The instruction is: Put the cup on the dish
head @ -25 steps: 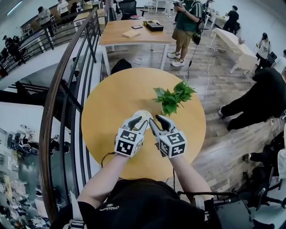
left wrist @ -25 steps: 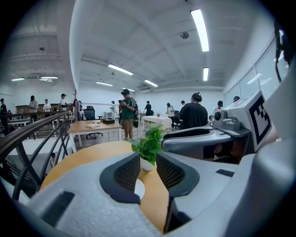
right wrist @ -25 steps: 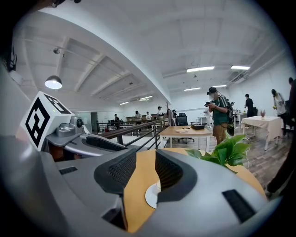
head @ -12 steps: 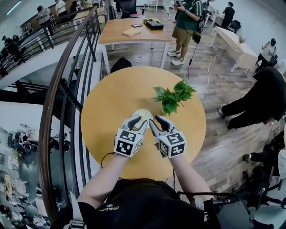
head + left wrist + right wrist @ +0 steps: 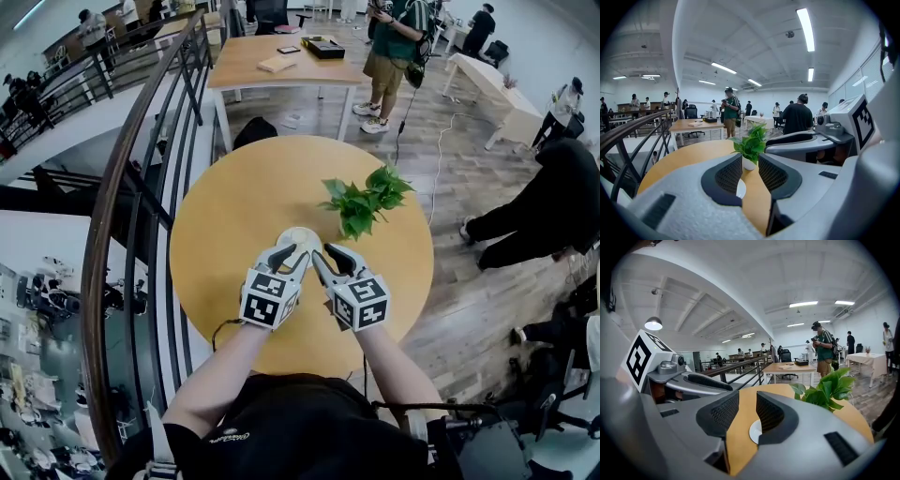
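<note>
— What is being seen toward the left of the round worktop (image 5: 234, 202)?
— The left gripper (image 5: 292, 251) is being held low over it. Its jaws are being pressed nearly together, with only a narrow slit, and nothing is being gripped.
— And the dish (image 5: 300, 236)?
— It is lying flat on the worktop, just beyond the tips of both grippers.
— And further right?
— The right gripper (image 5: 325, 249) is being held beside the left one. Its jaws have just been closing, with nothing between them. A potted plant (image 5: 361, 202) is standing further out, near the dish.
</note>
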Action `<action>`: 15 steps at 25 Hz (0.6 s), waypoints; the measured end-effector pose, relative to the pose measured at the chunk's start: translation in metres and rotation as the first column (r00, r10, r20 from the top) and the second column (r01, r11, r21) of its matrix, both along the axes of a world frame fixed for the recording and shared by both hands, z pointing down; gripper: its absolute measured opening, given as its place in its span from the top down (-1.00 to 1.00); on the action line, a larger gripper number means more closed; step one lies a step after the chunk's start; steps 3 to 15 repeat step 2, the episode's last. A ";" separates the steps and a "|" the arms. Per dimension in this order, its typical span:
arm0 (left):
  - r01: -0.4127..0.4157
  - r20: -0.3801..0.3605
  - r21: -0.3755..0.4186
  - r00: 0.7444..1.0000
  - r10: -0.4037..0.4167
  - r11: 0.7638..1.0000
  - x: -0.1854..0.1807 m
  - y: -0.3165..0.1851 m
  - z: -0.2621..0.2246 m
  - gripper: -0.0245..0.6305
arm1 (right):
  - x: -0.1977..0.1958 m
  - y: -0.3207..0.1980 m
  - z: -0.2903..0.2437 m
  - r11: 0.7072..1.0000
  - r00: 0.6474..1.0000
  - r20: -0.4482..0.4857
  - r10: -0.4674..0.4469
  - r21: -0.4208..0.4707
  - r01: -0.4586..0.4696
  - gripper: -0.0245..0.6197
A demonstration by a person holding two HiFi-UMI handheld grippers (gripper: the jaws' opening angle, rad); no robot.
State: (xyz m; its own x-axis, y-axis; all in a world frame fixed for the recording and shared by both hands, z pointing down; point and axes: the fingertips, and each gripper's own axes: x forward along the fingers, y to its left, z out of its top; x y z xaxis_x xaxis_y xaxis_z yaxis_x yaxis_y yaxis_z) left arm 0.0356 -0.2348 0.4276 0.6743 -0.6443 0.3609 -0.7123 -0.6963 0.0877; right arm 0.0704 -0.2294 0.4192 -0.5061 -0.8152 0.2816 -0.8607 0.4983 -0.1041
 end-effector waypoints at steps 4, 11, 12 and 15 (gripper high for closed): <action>0.000 0.000 -0.003 1.000 0.000 1.000 0.000 0.001 0.000 0.58 | 0.000 0.000 0.000 1.000 1.000 0.002 0.000 -0.004 0.000 0.56; 0.000 0.000 -0.003 1.000 0.000 1.000 0.000 0.001 0.000 0.58 | 0.000 0.000 0.000 1.000 1.000 0.002 0.000 -0.004 0.000 0.56; 0.000 0.000 -0.003 1.000 0.000 1.000 0.000 0.001 0.000 0.58 | 0.000 0.000 0.000 1.000 1.000 0.002 0.000 -0.004 0.000 0.56; 0.000 0.000 -0.003 1.000 0.000 1.000 0.000 0.001 0.000 0.58 | 0.000 0.000 0.000 1.000 1.000 0.002 0.000 -0.004 0.000 0.56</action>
